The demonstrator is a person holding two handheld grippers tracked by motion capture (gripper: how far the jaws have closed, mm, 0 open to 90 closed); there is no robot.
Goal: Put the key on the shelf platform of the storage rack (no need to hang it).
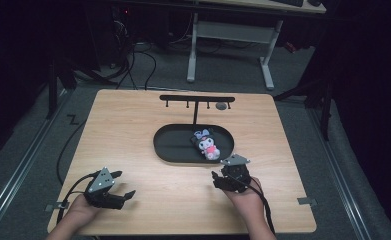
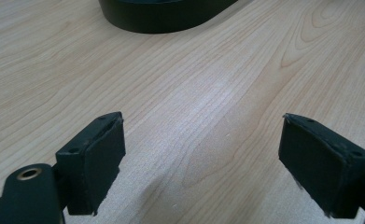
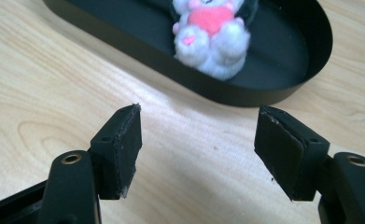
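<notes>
i hold my right gripper (image 3: 198, 154), jaws spread and empty, just short of the black oval tray (image 3: 290, 91), where a plush toy (image 3: 212, 39) lies at the tray's right end, straight ahead and nearer this hand. my left gripper (image 2: 201, 163), also spread wide, idles well left of the tray over the wooden table (image 1: 133, 130).

the high view is dim at its edges: the room around the table (image 1: 133, 130) falls to near black, while the wooden top is evenly lit from above. the black tray (image 1: 173, 145) reads as a flat dark shape with little detail. the picture is soft and low in resolution. in the gripper views the wood is bright, with a pale sheen. the plush toy (image 3: 210, 35) looks slightly blurred, and soft shadows lie beneath the jaws.
</notes>
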